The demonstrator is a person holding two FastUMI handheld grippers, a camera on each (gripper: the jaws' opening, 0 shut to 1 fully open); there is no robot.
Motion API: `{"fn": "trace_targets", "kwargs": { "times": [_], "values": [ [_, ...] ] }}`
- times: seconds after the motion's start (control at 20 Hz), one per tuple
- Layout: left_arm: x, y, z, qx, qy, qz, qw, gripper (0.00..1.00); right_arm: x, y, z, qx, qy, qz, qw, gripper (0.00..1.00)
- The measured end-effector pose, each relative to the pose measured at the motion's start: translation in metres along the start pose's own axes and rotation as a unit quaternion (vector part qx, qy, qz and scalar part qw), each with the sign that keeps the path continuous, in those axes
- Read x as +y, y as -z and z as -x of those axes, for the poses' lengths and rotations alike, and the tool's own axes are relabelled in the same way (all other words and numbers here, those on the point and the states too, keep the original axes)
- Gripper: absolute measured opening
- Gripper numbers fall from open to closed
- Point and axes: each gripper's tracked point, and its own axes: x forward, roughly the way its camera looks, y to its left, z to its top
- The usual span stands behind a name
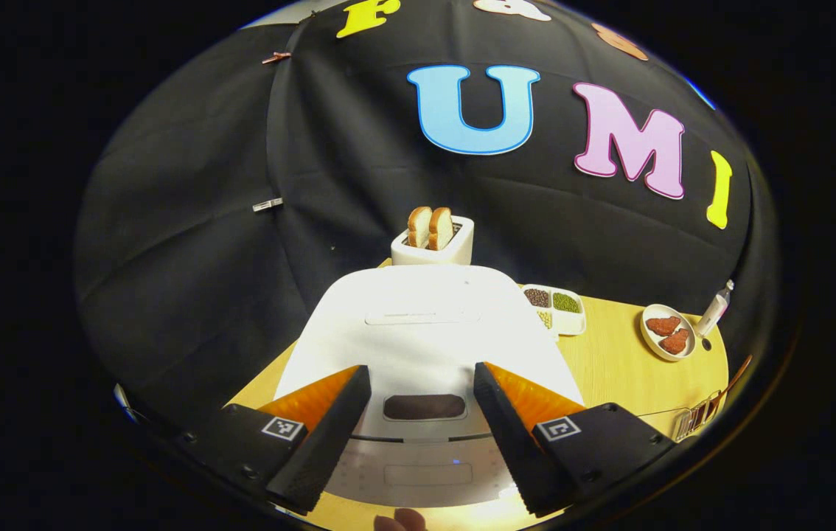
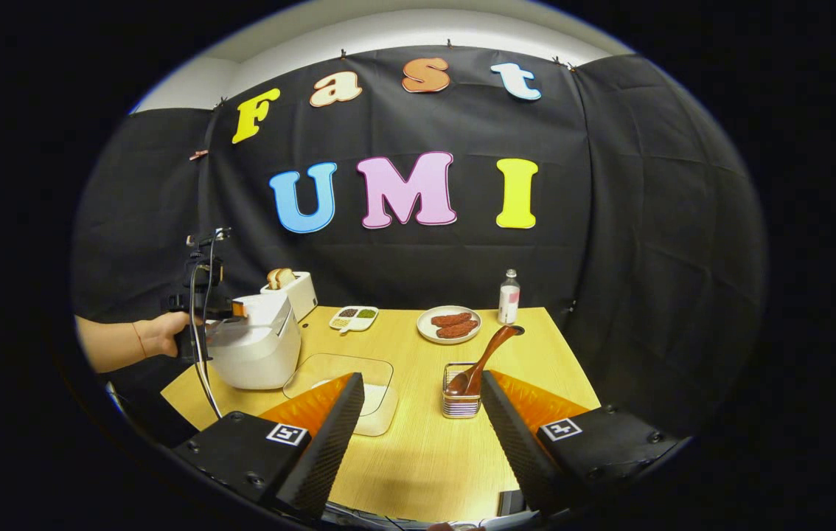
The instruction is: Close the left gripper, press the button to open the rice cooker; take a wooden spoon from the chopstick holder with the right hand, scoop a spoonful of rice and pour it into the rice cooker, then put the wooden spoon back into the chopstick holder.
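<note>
Gleaming smooth white rice cooker (image 1: 425,339), lid shut

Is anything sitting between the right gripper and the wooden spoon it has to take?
Nothing visible. The right gripper is open, and bare table lies between its fingers and the holder with the spoon. The clear rice container sits off to the left.

Rice cooker (image 1: 425,332) seen as white w/ dark window at front. Toaster (image 1: 434,249) white, bread tan-crusted. Table (image 2: 418,442) light wood grain. Wooden spoon (image 2: 483,360) reddish-brown, in chopstick holder (image 2: 461,402) of silvery wire. Plate (image 2: 449,325) white w/ red-brown pieces. Right gripper (image 2: 422,442) fingers black, orange-backed, w/ b&w square markers.
</note>
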Motion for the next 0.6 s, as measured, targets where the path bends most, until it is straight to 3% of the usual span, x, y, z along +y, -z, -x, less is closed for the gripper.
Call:
{"fn": "trace_targets", "kwargs": {
  "times": [0.6],
  "values": [
    [-0.001,0.012,-0.001,0.018,-0.001,0.0,1.0,1.0,0.006,0.005,-0.003,0.007,-0.003,0.003,1.0,0.99]
  ]
}}
